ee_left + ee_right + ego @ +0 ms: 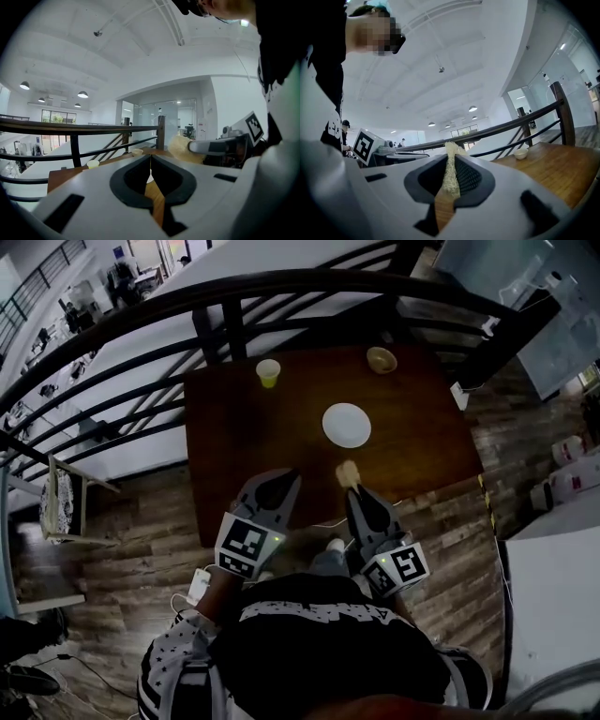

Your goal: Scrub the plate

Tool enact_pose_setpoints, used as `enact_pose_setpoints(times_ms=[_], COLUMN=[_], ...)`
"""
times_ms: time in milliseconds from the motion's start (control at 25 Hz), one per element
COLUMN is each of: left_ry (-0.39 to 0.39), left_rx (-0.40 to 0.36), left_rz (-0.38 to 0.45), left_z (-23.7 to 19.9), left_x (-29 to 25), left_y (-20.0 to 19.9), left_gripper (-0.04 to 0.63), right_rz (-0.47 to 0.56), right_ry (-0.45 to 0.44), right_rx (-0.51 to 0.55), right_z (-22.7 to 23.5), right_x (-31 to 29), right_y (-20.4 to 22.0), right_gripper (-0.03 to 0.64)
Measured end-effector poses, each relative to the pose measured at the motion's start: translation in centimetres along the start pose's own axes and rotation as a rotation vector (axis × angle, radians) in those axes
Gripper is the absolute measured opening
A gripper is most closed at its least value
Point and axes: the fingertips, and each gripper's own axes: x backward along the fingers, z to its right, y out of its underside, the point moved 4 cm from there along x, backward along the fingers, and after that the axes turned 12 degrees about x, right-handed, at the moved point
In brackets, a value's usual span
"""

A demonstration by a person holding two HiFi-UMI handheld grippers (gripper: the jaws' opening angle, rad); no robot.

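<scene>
Straw-coloured and fibrous, the scrubber (450, 180) is pinched edge-on in our right gripper (355, 491). The gripper is clenched on its lower part, so a tuft pokes out past the tips, free to meet the dish. Just to its left, our left gripper (283, 480) is closed on nothing, its tips meeting in a thin seam. We judge it is kept level with its partner so it can steady the dish once rubbing begins.

Both grippers hover over the near edge of the dark wooden tabletop (234, 456). Ahead of the right gripper, and apart from the tuft, the white plate (346, 424) lies flat and untouched, so scrubbing has not yet begun. It is a short reach forward and down.

Farther on, a yellow cup (268, 372) stands beyond the left gripper. A small bowl (382, 359) stands beyond the plate near the far edge, and past both runs a dark railing (281, 287).
</scene>
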Motion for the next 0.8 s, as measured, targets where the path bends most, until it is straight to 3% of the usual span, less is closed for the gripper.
enact_pose_setpoints(times_ms=[240, 520, 800], left_ry=[-0.050, -0.117, -0.169], left_rx=[0.001, 0.004, 0.003], left_rz=[0.005, 0.014, 0.018], left_z=[-0.1, -0.2, 0.3], left_x=[-2.2, -3.7, -5.4], left_y=[-0.7, -1.4, -1.5], left_gripper=[0.014, 0.014, 0.014], right_rz=[-0.001, 0.041, 0.022], right_ry=[-0.045, -0.169, -0.208], right_rx=[-0.014, 0.044, 0.031], right_z=[2.8, 3.5, 6.6], right_x=[-1.2, -2.8, -3.3], right_y=[0.5, -1.3, -0.1], right_gripper=[0.049, 0.049, 0.049])
